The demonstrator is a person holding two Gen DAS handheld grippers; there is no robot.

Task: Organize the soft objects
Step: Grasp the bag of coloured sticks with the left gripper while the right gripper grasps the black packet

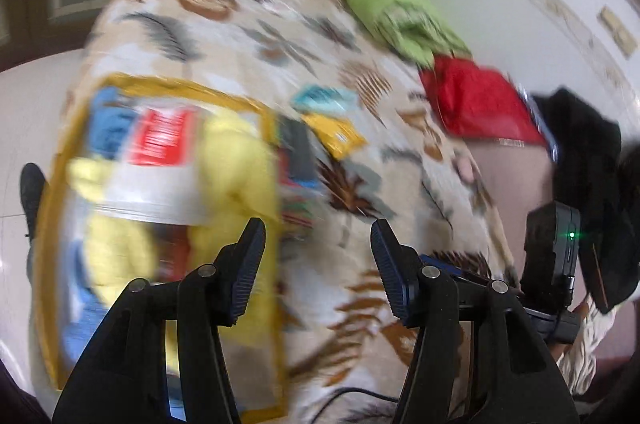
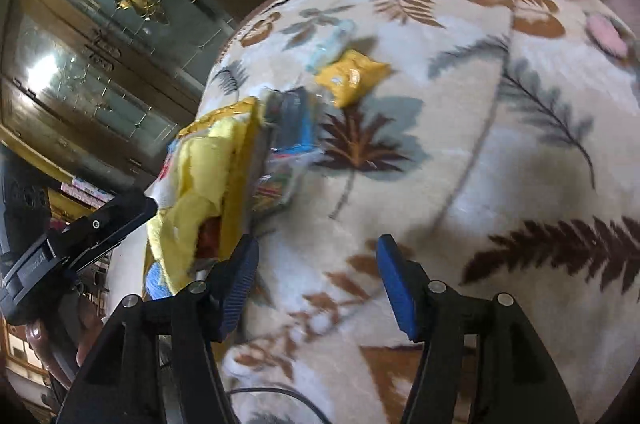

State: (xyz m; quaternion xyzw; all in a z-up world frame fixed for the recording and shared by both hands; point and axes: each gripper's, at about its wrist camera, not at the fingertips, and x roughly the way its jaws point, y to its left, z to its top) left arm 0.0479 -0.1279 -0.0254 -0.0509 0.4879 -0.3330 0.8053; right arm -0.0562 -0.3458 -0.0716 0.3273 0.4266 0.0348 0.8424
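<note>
A clear storage bag with yellow trim point(image 1: 160, 184) lies on the leaf-patterned blanket point(image 1: 248, 36), stuffed with yellow and blue cloths. My left gripper point(image 1: 318, 224) hangs open over the blanket just right of the bag, nothing between its fingers. In the right wrist view the same bag point(image 2: 208, 176) sits left of my right gripper point(image 2: 318, 240), which is open and empty above the blanket point(image 2: 480, 164). Farther back lie a green folded cloth point(image 1: 384, 8), a red cloth point(image 1: 476, 104), a yellow packet point(image 1: 338, 134) and a teal packet point(image 1: 324, 98).
Blue and dark packets point(image 2: 294, 120) lean against the bag's far side. A black cloth point(image 1: 580, 128) lies at the right edge. A cable point(image 2: 272, 394) runs under the grippers. A glass-fronted wooden cabinet point(image 2: 100, 24) stands beyond the bed, and pale floor point(image 1: 32, 104) lies to the left.
</note>
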